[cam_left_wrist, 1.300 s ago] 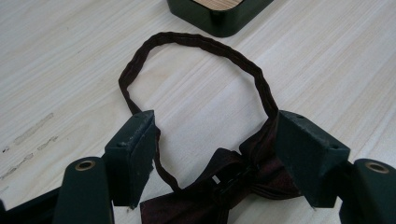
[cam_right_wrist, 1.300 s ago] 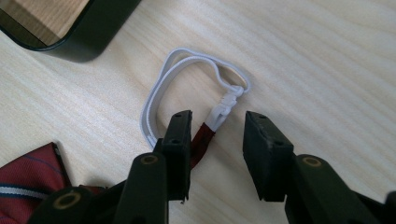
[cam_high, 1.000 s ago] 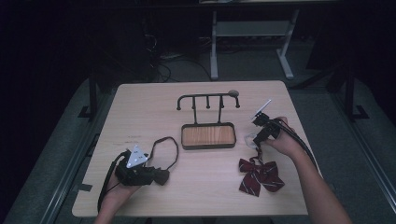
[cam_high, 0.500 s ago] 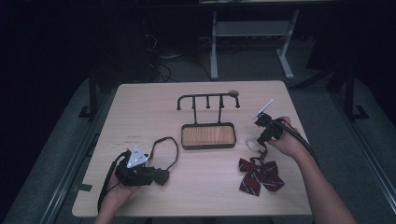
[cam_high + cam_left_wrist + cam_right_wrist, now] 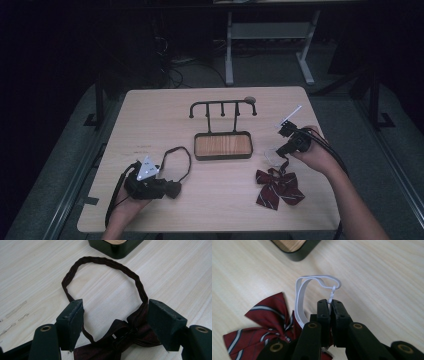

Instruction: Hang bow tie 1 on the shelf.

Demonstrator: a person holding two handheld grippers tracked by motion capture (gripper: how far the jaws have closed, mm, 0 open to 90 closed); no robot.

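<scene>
High view: pale wood table (image 5: 150, 125), dark room around it, a metal desk frame (image 5: 270, 45) on the floor behind.
Left hand (image 5: 125, 212): comes in at the bottom left, holds the left gripper (image 5: 172, 189) low on the table, grey three-cornered plate on top.
Left gripper state: jaws wide apart, nothing clamped; in the left gripper view (image 5: 115, 323) they stand either side of the dark bow tie.
Dark bow tie (image 5: 120, 340): lies flat on the table, knot between the jaws, its neck band (image 5: 105, 267) in a loop stretching toward the tray; looks dark maroon, hard to tell.
Tray (image 5: 223, 145): centre of table, black rim, wood floor, black rack with four pegs (image 5: 222, 107) rising at its back edge.
Red bow tie (image 5: 278, 186): striped, flat on the table right of the tray, just beside the right hand.
White strap (image 5: 312, 290): elastic loop from the red bow tie, small clasp at its end.
Right gripper (image 5: 330, 305): jaws pinched together on the clasp of the white strap; loop lifted off the table.
Right hand (image 5: 312, 152): near the right edge, forearm coming from the bottom right.
</scene>
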